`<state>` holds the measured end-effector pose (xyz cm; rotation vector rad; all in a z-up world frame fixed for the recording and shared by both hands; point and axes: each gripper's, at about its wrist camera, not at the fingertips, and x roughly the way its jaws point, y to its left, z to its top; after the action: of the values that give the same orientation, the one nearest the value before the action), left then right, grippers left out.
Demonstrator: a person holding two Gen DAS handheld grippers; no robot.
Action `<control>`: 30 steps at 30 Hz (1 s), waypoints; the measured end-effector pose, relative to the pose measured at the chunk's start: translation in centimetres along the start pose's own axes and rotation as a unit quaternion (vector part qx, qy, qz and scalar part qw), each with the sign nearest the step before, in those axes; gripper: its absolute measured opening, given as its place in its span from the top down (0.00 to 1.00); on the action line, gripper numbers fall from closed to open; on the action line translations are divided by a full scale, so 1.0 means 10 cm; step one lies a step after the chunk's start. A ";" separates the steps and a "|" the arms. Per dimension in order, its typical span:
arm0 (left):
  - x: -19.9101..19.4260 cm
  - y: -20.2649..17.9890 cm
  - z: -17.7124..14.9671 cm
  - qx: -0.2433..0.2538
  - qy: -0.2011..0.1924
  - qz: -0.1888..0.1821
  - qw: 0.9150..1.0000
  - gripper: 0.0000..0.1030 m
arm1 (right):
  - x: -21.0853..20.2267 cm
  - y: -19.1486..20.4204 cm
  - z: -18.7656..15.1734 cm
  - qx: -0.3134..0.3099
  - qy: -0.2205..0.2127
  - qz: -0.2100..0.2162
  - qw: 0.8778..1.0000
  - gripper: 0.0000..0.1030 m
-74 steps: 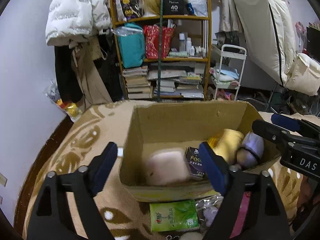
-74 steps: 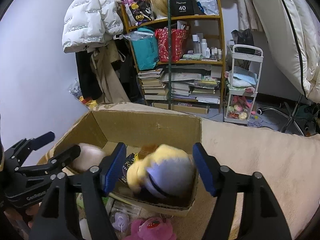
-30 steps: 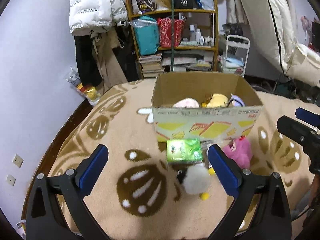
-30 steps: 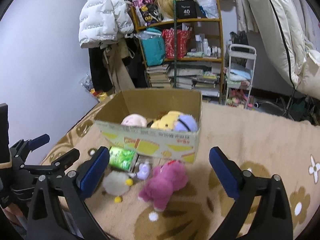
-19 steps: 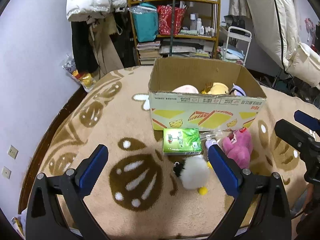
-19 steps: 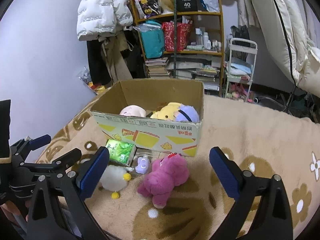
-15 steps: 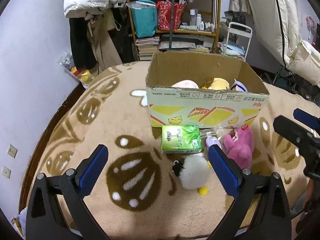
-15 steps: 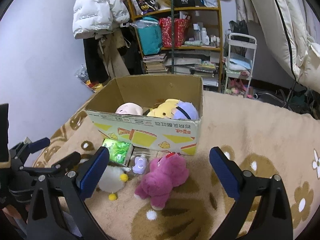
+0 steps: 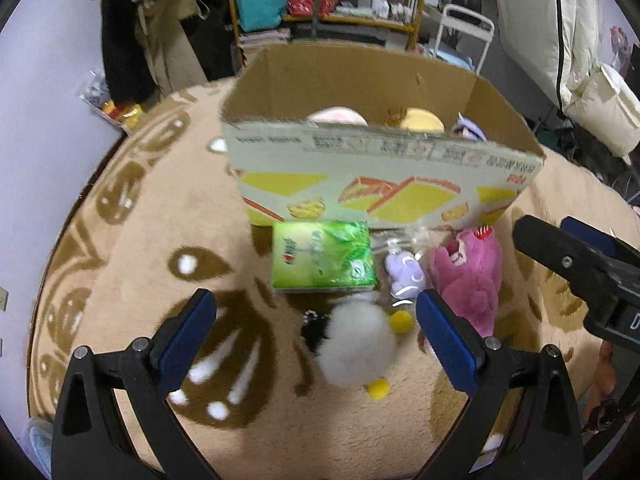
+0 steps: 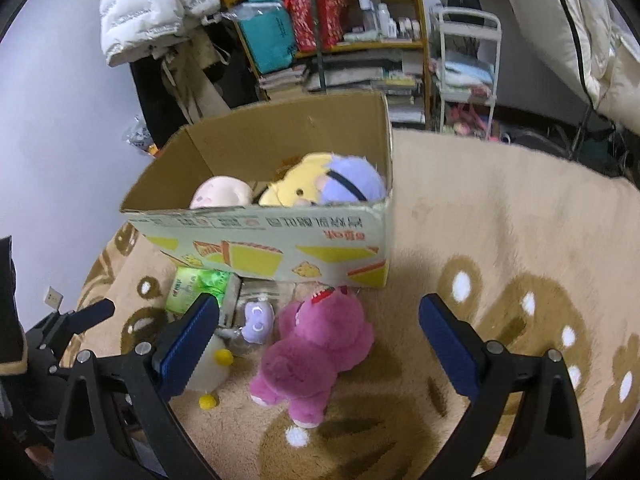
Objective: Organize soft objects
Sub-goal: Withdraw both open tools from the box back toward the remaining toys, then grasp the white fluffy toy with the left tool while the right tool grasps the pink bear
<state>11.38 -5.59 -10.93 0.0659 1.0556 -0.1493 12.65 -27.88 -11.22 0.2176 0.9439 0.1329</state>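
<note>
A white fluffy plush [image 9: 356, 350] and a pink plush bear [image 10: 320, 350] are seen lying on the patterned rug [image 10: 500, 240], just before the near wall of the cardboard box [image 10: 276, 246]; a green tissue pack [image 9: 322, 256] is laid against that wall; the left gripper [image 9: 316, 330] is held spread wide above the white plush; the right gripper [image 10: 318, 334] is likewise spread, empty, over the bear.
</note>
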 end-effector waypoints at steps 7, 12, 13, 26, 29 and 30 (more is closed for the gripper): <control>0.28 -0.08 -0.02 0.011 0.043 0.000 0.999 0.04 | 0.28 -0.07 -0.03 0.022 0.046 -0.009 0.999 0.00; 0.42 -0.09 -0.03 0.009 0.066 -0.001 0.998 0.04 | 0.43 -0.09 -0.07 0.026 0.077 -0.016 0.997 0.02; 0.44 -0.09 -0.03 0.009 0.070 0.000 0.997 0.04 | 0.46 -0.09 -0.09 0.029 0.084 -0.016 0.996 0.03; 0.62 -0.17 -0.11 0.010 0.113 -0.017 0.993 0.12 | 0.70 -0.07 -0.22 0.023 0.139 -0.009 0.990 0.21; 0.66 -0.19 -0.12 0.006 0.125 -0.035 0.991 0.22 | 0.73 -0.07 -0.24 0.021 0.146 -0.007 0.989 0.21; 0.66 -0.20 -0.13 0.006 0.128 -0.039 0.991 0.26 | 0.75 -0.07 -0.25 0.023 0.148 -0.006 0.989 0.21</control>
<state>13.18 -8.01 -17.26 0.0549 1.3140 -0.2229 14.98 -26.66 -18.64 0.2393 1.2452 0.1347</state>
